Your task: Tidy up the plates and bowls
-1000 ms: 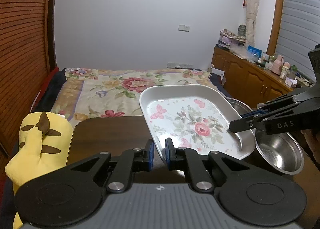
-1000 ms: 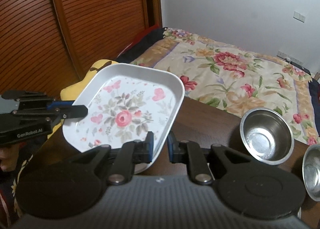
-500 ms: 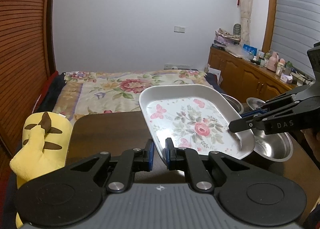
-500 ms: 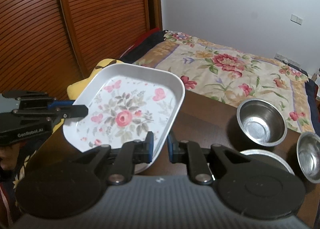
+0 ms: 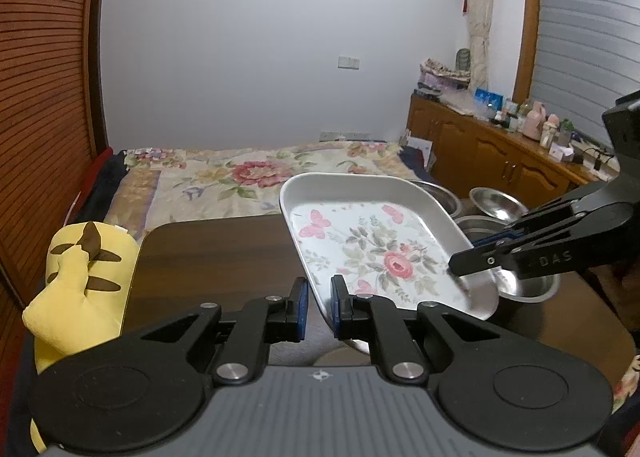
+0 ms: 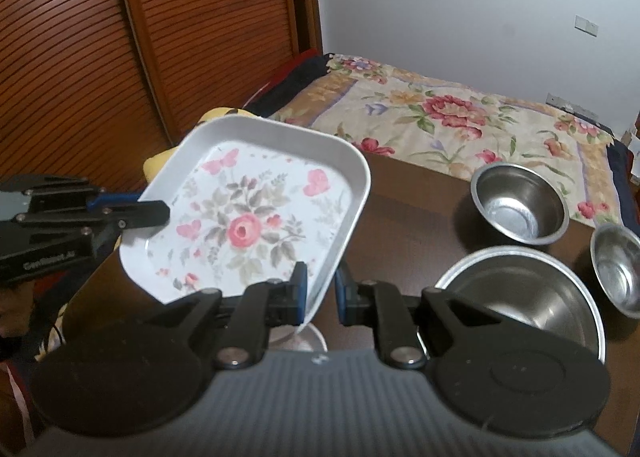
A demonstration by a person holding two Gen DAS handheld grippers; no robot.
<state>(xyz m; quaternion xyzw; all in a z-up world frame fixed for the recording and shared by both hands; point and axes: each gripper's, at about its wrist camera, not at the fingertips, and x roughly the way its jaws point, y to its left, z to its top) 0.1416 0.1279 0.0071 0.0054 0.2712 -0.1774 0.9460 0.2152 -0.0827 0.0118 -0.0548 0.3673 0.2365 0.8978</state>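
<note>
Between the two grippers, a floral tray [image 6: 256, 213] is carried clear of the dark table [image 5: 208, 253], tilted, with one edge in each claw. The left gripper [image 5: 318, 307] is pinched on the tray's near rim, its blue pads pressed against the metal wall; the right gripper [image 6: 320, 293] is likewise closed on the opposite rim, as is confirmed where its fingertip is seen over the tray edge in the left wrist view.

Compared with a second ago, the tray is held higher and has been drawn back toward the carrier, so that more of the table is revealed beneath it: a large steel bowl [image 6: 532, 297], absent from the right wrist view a second ago, is now exposed just beside the right claw. This is judged to mean that the lift is finished and a carry toward a resting place is under way.

Farther out, a medium bowl [image 6: 520, 207] and a small bowl [image 6: 618, 265] are set near the large one, all three apart from each other and open side up. Something pale and round is glimpsed under the tray's low corner; what it is cannot be told. A yellow plush toy [image 5: 76, 281] is propped at the table's left edge, and a flowered bed [image 6: 460, 125] lies beyond. The bowls are judged the chief obstacle, since the tray's low right corner hangs close above them.
</note>
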